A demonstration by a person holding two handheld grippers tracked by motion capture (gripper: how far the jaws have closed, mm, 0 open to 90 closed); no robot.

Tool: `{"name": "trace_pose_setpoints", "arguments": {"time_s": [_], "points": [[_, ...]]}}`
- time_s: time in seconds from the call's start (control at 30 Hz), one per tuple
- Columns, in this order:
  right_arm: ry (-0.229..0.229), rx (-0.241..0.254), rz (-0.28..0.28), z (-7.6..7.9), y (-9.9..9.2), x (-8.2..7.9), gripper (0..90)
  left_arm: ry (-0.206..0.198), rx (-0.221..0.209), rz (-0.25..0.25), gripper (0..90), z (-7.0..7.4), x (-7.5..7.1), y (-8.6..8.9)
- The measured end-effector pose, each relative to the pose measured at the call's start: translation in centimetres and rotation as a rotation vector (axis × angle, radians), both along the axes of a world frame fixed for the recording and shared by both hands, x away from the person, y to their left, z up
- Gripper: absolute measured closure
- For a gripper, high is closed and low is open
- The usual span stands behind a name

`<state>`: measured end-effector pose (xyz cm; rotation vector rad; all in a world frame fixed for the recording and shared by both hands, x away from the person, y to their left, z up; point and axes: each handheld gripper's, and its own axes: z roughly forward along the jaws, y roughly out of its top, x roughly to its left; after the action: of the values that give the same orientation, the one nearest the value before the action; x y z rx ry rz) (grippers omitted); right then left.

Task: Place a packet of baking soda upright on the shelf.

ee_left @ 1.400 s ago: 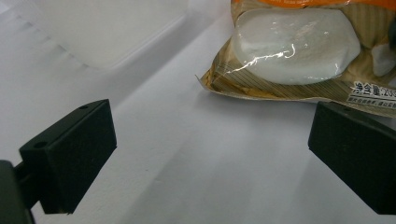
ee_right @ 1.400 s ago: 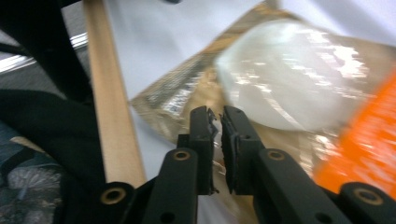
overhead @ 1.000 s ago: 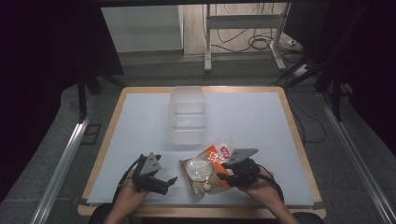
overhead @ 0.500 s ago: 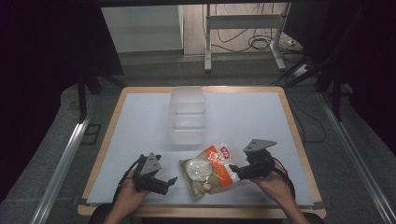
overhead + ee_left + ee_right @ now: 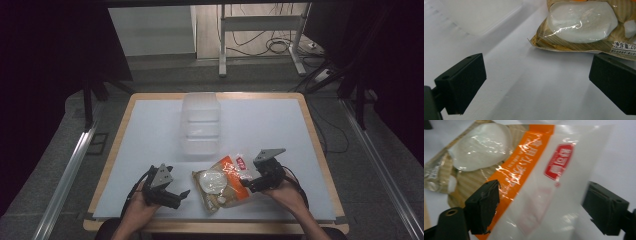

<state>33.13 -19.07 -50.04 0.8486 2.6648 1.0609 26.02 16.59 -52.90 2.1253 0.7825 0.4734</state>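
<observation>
The desk (image 5: 150, 130) carries a clear container (image 5: 201, 123) at its middle and, toward the near edge, a snack bag (image 5: 223, 181) lying flat. The bag's long axis runs on a slant, from its tan end with the white piece at the near left up to its clear, red-labelled end at the far right.

The right gripper (image 5: 255, 182) sits at the bag's right side, touching or just beside it. Its fingers (image 5: 482, 206) stand wide apart with the bag's clear end lying between them, holding nothing yet. The left gripper (image 5: 175, 195) rests just beside the bag's left corner, its fingers (image 5: 461, 82) also spread wide and empty, the bag ahead and to the right of them.

The right hand is nearer and likely better placed to close on the bag.
</observation>
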Motion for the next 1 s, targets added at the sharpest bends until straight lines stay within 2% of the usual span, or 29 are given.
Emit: {"name": "trace_pose_setpoints", "arguments": {"time_s": [0.03,0.17,0.27,0.33,0.37,0.47,0.53,0.57,0.6,0.67,0.7,0.73,0.77,0.8,0.9,1.0], "points": [[0.0,0.0,0.0,0.0,0.0,0.0,17.9,0.0,0.0,0.0,1.1,0.0,0.0,0.0],[0.047,0.03,0.038,-0.6,0.8,0.5,22.0,0.0,0.006,-0.003,1.1,0.0,0.0,0.0],[0.056,0.036,0.043,-0.7,1.0,0.5,23.8,0.001,0.006,-0.005,1.1,0.0,0.0,0.0],[0.094,0.061,0.064,-1.0,1.4,0.9,27.6,0.001,0.009,-0.005,1.1,0.0,0.0,-0.1],[0.094,0.061,0.064,-1.0,1.4,0.9,27.6,0.001,0.009,-0.005,1.1,0.0,0.0,-0.1],[0.131,0.084,0.086,-1.2,2.0,1.1,33.1,0.001,0.009,-0.005,1.1,0.0,0.0,-0.1],[0.14,0.094,0.099,-1.2,2.4,1.2,40.2,0.001,0.01,-0.005,1.1,-0.1,0.0,-0.1],[0.14,0.097,0.114,-1.1,2.7,1.2,48.8,-0.001,0.01,-0.005,1.1,0.0,0.0,-0.1],[0.14,0.097,0.114,-1.1,2.7,1.2,48.8,-0.001,0.01,-0.005,1.1,0.0,0.0,-0.1],[0.121,0.084,0.118,-1.0,3.0,1.1,59.9,-0.001,0.01,-0.004,1.1,0.0,0.0,-0.1],[0.119,0.056,0.093,-0.9,3.1,1.1,75.1,-0.002,0.008,-0.004,1.1,0.0,0.0,0.0],[0.114,0.048,0.089,-0.9,3.1,1.0,80.9,-0.004,0.008,-0.003,1.1,0.0,0.0,0.0],[0.114,0.048,0.089,-0.9,3.1,1.0,80.9,-0.004,0.008,-0.003,1.1,0.0,0.0,0.0],[0.096,0.026,0.09,-0.7,3.2,0.8,87.8,-0.005,0.006,-0.003,1.1,0.0,0.0,0.0],[0.089,0.029,0.089,-0.4,3.2,0.6,88.3,-0.007,0.005,-0.001,1.1,0.0,0.0,0.0],[0.083,0.057,0.091,0.4,3.0,0.4,88.5,-0.007,0.005,-0.002,1.1,0.1,0.0,0.0]]}}
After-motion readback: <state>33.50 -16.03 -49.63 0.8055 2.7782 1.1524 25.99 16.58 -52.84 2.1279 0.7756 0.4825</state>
